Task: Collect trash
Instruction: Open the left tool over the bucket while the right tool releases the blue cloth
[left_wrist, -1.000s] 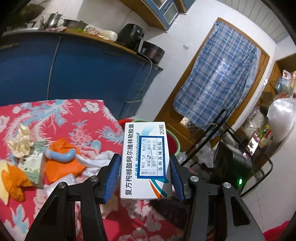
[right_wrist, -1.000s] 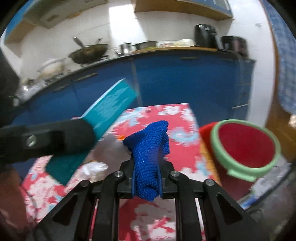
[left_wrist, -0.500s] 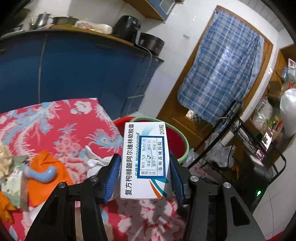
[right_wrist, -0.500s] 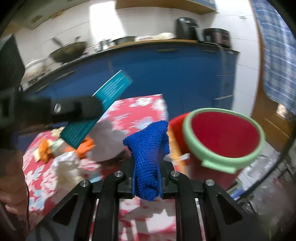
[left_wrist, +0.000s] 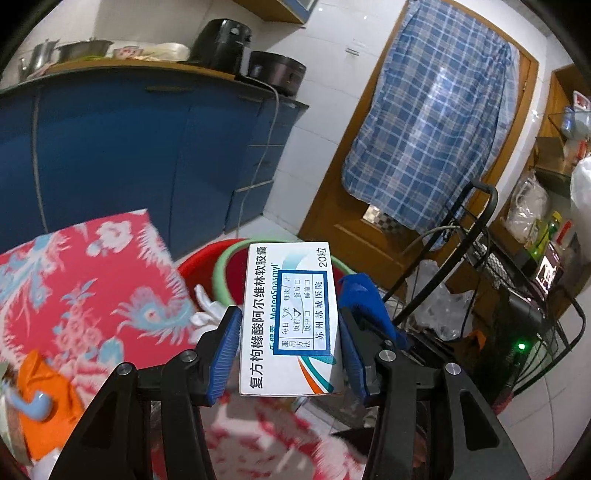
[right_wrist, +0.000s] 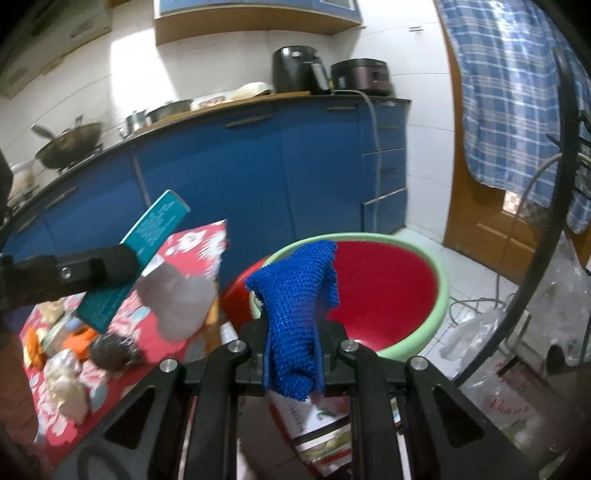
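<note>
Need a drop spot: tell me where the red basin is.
The red basin sits on the floor past the table's corner, right-centre in the right wrist view, just beyond the blue knitted cloth.

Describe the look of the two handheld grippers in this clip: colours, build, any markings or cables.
Both are matte black plastic linkage frames with silver pivot bolts. The left gripper has ribbed blue pads on the inner faces of its fingers. The right gripper has the same black arms and bolts, with blue at the pad edges; the pads are mostly hidden. No cables, labels or sleeves show.
</note>
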